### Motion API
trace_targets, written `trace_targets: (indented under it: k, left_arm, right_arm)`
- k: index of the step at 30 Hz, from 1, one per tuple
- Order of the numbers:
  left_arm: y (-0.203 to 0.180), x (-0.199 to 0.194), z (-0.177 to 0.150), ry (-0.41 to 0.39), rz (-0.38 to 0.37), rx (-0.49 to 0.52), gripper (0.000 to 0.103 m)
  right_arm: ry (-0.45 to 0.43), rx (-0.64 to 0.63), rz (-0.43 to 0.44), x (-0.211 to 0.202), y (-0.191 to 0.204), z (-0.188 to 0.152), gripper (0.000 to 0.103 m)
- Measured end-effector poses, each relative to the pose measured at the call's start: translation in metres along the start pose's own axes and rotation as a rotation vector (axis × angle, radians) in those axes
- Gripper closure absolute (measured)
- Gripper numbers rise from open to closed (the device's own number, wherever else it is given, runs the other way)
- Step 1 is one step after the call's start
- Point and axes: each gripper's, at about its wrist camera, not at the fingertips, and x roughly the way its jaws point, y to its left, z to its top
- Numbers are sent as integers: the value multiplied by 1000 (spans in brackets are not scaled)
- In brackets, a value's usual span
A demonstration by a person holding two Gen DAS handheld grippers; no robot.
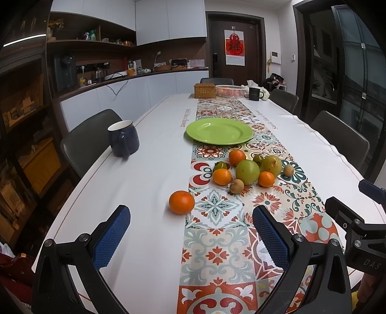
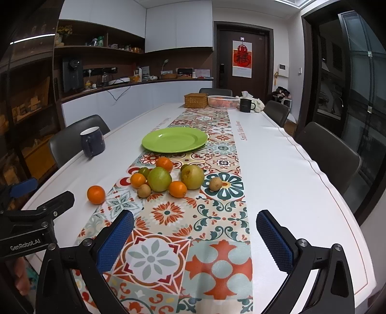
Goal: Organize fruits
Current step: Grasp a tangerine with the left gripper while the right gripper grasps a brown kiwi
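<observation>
Fruits: tangerines [image 1: 181,202], green apples [image 1: 247,172] clustered mid-frame on tabletop [image 1: 144,183]
Plate [image 1: 219,131]: green, above the fruits
Left tool [image 1: 191,239]: released
Right tool [image 2: 195,244]: released

A long white table [image 1: 149,178] carries a patterned tile-print runner [image 1: 217,217] down its middle, with dark chairs [image 1: 89,135] along both sides and one at the far end. At 10 o'clock, open wood shelving [image 1: 79,43] and white upper cabinets [image 1: 168,19] sit above a cluttered counter [image 1: 135,74] with white base units. At 12 o'clock stands a dark door [image 1: 234,48] bearing a red paper hanging [image 1: 234,47]; at 2 o'clock, dark glass panels [image 1: 357,72].
</observation>
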Motion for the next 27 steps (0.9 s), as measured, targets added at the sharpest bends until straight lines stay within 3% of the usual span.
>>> trace_targets:
  k: [16,27]
  left_arm:
    - [16,24,-2,17,35,5,1]
    - [30,67,0,101,10,6,23]
  right_arm:
    - [22,-123,84,36,27,7,1]
    - [72,-228,183,83,63,17,18]
